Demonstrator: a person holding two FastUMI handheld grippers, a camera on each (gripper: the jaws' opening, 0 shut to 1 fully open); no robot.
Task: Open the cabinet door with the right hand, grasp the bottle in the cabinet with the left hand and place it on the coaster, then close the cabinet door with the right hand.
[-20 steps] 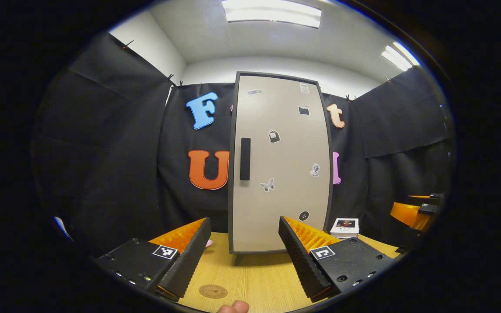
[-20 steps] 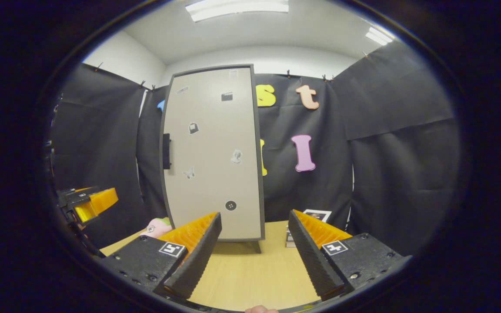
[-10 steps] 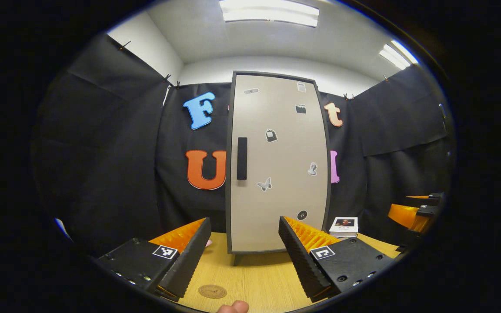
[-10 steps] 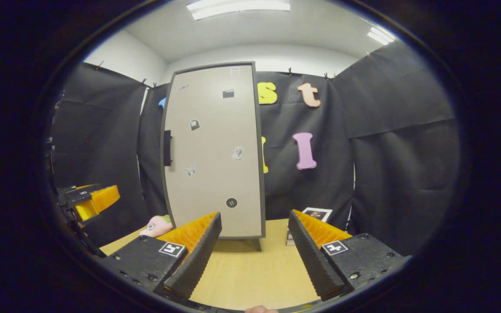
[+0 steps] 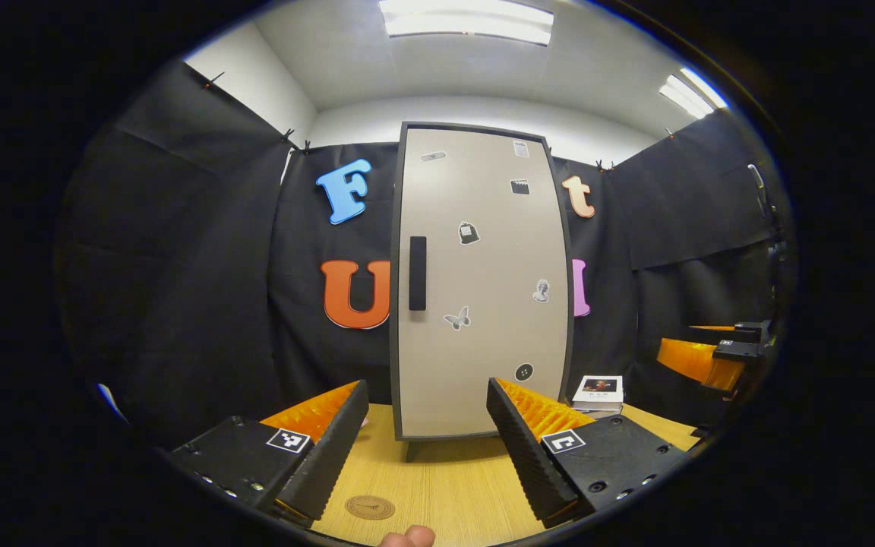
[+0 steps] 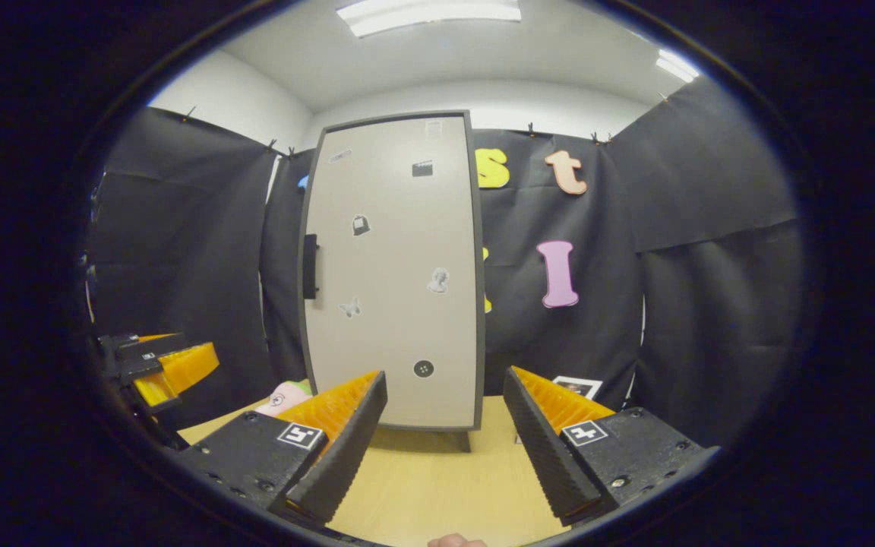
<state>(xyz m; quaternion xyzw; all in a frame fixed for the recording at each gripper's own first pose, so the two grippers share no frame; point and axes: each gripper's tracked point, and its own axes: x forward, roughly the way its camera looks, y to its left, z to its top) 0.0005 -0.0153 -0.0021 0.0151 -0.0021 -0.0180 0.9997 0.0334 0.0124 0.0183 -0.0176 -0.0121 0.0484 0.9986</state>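
- Pale wood-grain surface [image 5: 445,486] is stretching away under both tools toward a black cloth wall.
- In the left gripper view, the left tool [image 5: 422,444] is hovering low over the surface, its two fingers spread wide apart and holding nothing.
- A small round brown coaster [image 5: 370,507] is lying flat on the surface between those fingers, near the bottom edge, well apart from the cabinet.
- In the right gripper view, the right tool [image 6: 445,448] is likewise hovering with its fingers spread wide and nothing between them.
- At the far left of that view, the left tool is showing side-on.
- A pink soft toy [image 6: 283,397] is peeking out beside the cabinet's lower left corner.
- A tall cabinet [image 5: 481,285] is standing upright on the surface beyond the tools, on short legs.
- Its pale door [image 6: 396,270] is sitting shut within a dark frame, so the bottle inside is hidden.
- A dark vertical handle [image 5: 417,273] is sitting near the door's left edge, at mid height.
- Small stickers [image 5: 468,232] are dotting the door.
- A small stack of books [image 5: 598,390] is resting on the surface to the right of the cabinet, close to the cloth wall.
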